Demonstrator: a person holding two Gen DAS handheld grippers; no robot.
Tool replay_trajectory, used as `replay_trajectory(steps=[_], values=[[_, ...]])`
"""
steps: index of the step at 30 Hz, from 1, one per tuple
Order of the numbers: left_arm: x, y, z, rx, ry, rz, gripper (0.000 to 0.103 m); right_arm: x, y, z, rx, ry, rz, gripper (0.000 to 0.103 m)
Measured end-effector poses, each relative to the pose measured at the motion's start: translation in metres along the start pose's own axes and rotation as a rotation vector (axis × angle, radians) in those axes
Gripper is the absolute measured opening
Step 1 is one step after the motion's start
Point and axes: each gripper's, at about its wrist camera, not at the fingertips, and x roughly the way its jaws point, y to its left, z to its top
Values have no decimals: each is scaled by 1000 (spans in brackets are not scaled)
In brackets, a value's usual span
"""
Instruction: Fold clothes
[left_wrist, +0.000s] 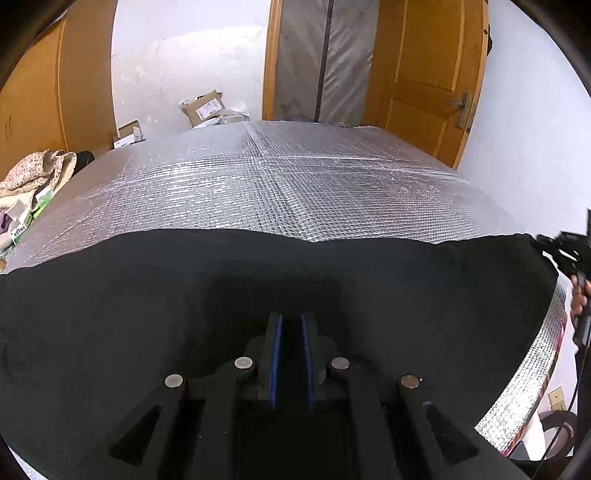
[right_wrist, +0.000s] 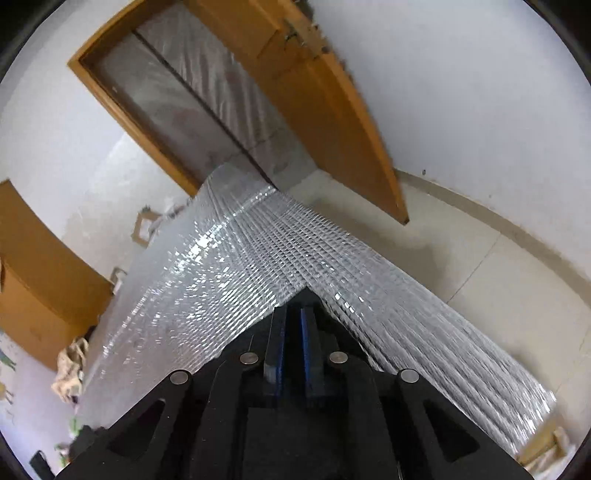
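Both grippers pinching black garment (left_wrist: 147, 295) on foil-covered table (left_wrist: 258, 177).
Left gripper (left_wrist: 291, 321): jaws nearly closed, cloth spread under and ahead of it. Right gripper (right_wrist: 293, 314): jaws narrow, clamped on the garment's far-right corner.

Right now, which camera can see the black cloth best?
The left wrist view. There the black cloth spreads wide over the silver table cover, its far edge plain to see. The right wrist view shows only a dark tip of it at the right gripper.

Both wrist views look steeply down, sharing the foil table (left_wrist: 258, 177).
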Motion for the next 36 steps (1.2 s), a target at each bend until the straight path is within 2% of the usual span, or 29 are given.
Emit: replay_trajectory(steps=[4, 5, 6, 7, 8, 9, 10, 12, 16, 18, 20, 23, 26, 29, 33, 36], values=[[0, 1, -1, 2, -1, -2, 10, -25, -15, -21, 36, -11, 9, 10], [0, 1, -1, 2, -1, -4, 10, -27, -23, -24, 57, -16, 12, 2], [0, 1, -1, 3, -1, -6, 10, -29, -31, -27, 81, -26, 19, 1], [0, 2, -1, 3, -1, -7, 10, -34, -34, -27, 92, -41, 2, 1], [-1, 3, -1, 3, -1, -8, 10, -39, -35, -27, 96, -58, -26, 8], [-1, 3, -1, 3, -2, -9, 10, -45, -36, -26, 100, -76, -53, 10], [-3, 3, -1, 3, -6, -7, 10, -49, -32, -26, 93, -91, -70, 10], [-10, 4, -2, -4, -27, 9, 10, -56, -18, -29, 62, -112, -35, 10], [-25, 11, -6, -30, -67, 48, 10, -61, 48, -56, -159, -151, 95, 19], [-31, 18, -9, -47, -71, 70, 10, -55, 85, -76, -266, -128, 177, 20], [-33, 27, -13, -70, -61, 91, 10, -41, 122, -100, -358, -44, 253, 20], [-28, 38, -22, -103, -11, 122, 10, -28, 170, -139, -504, 66, 309, 20], [-37, 43, -28, -118, -26, 113, 10, -19, 203, -172, -639, 142, 333, 20], [-47, 50, -33, -136, -48, 132, 10, -8, 223, -196, -696, 217, 369, 20], [-55, 71, -36, -184, -58, 179, 10, 10, 258, -211, -750, 272, 400, 20], [-61, 87, -41, -225, -61, 215, 10, 25, 279, -219, -758, 319, 385, 20]])
